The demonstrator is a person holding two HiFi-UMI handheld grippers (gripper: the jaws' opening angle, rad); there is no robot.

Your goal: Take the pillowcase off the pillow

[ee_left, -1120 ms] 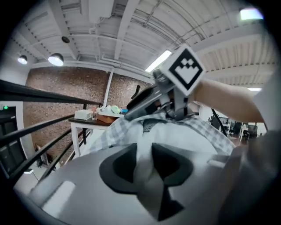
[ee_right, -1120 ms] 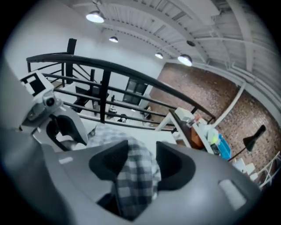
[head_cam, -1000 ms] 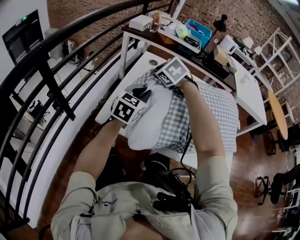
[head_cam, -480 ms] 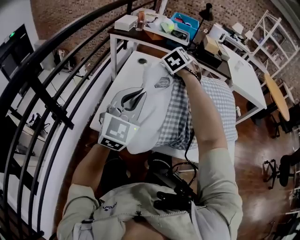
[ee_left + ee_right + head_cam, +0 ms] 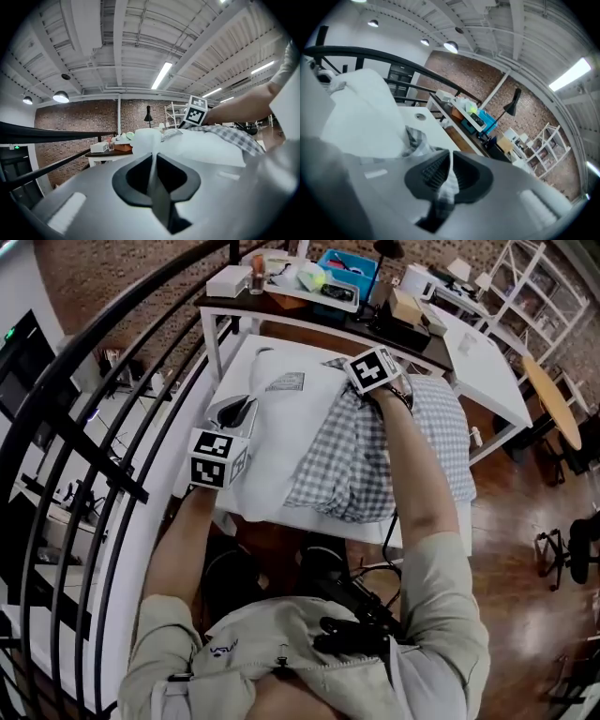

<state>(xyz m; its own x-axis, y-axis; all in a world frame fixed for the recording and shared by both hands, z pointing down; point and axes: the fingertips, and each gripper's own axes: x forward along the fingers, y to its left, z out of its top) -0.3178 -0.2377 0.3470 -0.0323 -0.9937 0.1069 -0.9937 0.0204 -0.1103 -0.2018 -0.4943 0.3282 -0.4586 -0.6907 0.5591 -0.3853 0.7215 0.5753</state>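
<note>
Head view, person at a white table [image 5: 239,371]. The pillow [image 5: 277,442] lies across the centre of the frame, its bare white left half exposed and showing a small label [image 5: 286,382]. The checked pillowcase [image 5: 361,451] is bunched in folds over the pillow's right half and spreads toward the right edge of the table.

The left gripper [image 5: 153,161], at centre left, is clamped narrow on a thin fold of the pillow's white cloth. Its marker cube [image 5: 214,457] sits at the pillow's left edge.

The right gripper [image 5: 449,174], at upper centre, pinches a fold of the checked pillowcase. Its jaws have just been closing on that cloth, then eased a touch. Its own cube [image 5: 373,369] is at the pillowcase's upper edge.

A black railing [image 5: 103,399] curves along the left of the frame. A dark side table [image 5: 281,307] at top carries a blue tray [image 5: 342,263].
</note>
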